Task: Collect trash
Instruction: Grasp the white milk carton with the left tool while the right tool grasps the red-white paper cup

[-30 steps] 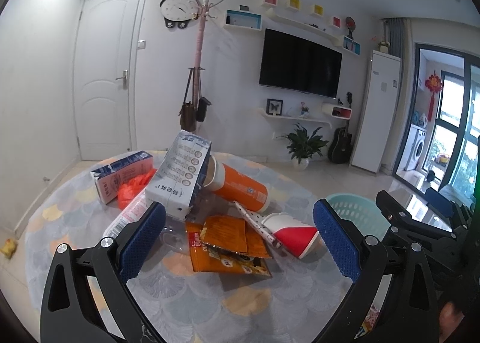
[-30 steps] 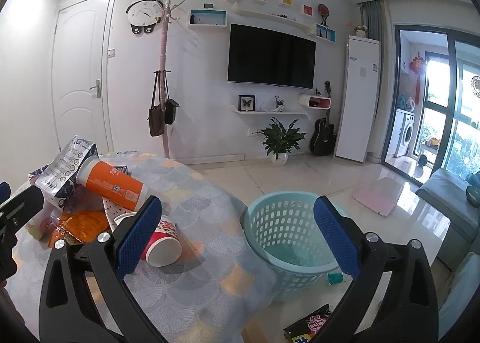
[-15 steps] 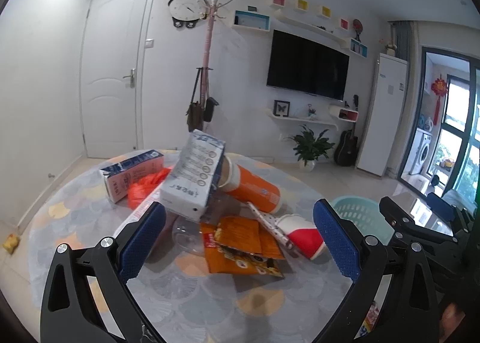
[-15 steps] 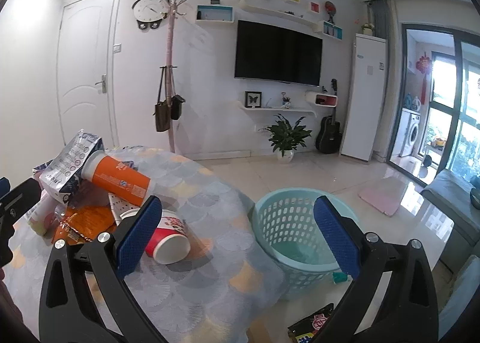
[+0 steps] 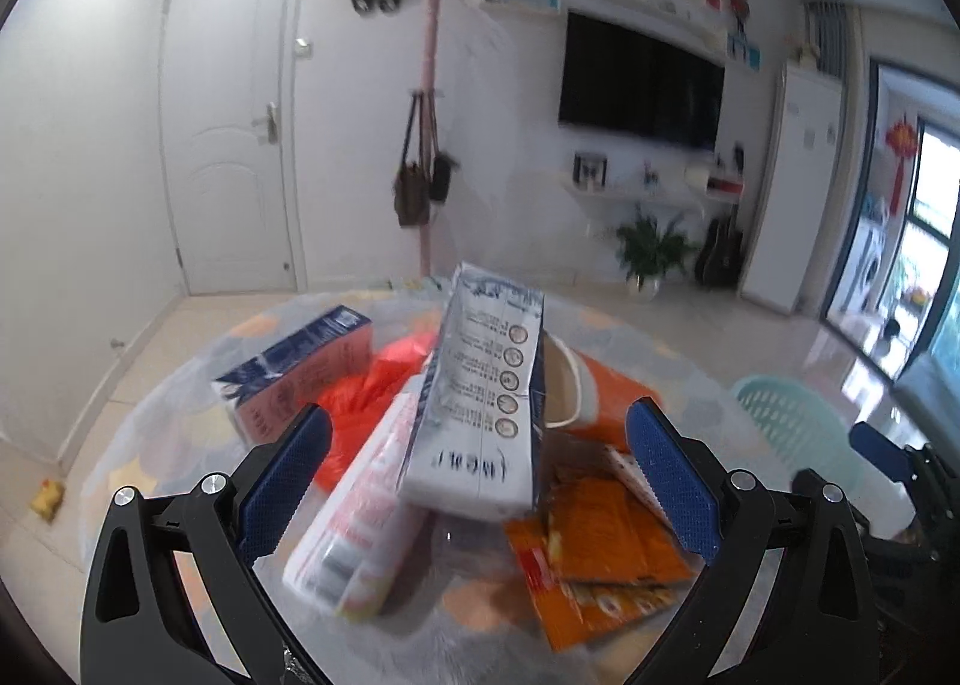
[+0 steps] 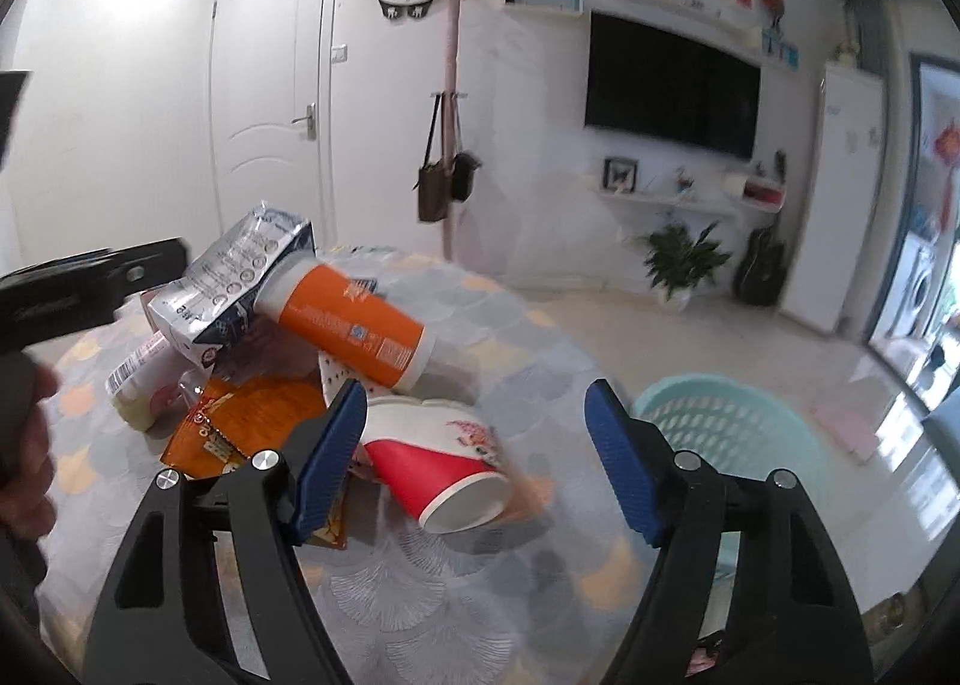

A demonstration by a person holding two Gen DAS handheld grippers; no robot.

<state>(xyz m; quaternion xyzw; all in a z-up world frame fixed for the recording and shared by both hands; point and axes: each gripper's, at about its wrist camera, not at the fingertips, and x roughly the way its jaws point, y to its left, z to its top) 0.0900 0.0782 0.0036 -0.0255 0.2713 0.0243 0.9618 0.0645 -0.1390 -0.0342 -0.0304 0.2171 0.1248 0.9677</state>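
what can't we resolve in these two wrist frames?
- Left wrist: motion blur; print on white carton unreadable.
- Left wrist: red cup unseen; carton and right finger cover that spot.
- Right wrist: basket contents hidden by its wall.
- Right wrist: wrappers partly under cup.

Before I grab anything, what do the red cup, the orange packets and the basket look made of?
Red cup: likely paper, matte, with a white inside and rolled rim. Orange packets: probably plastic film or foil, flat, creased and shiny. Basket: looks like moulded plastic, pale teal, with a grid of holes in its wall.
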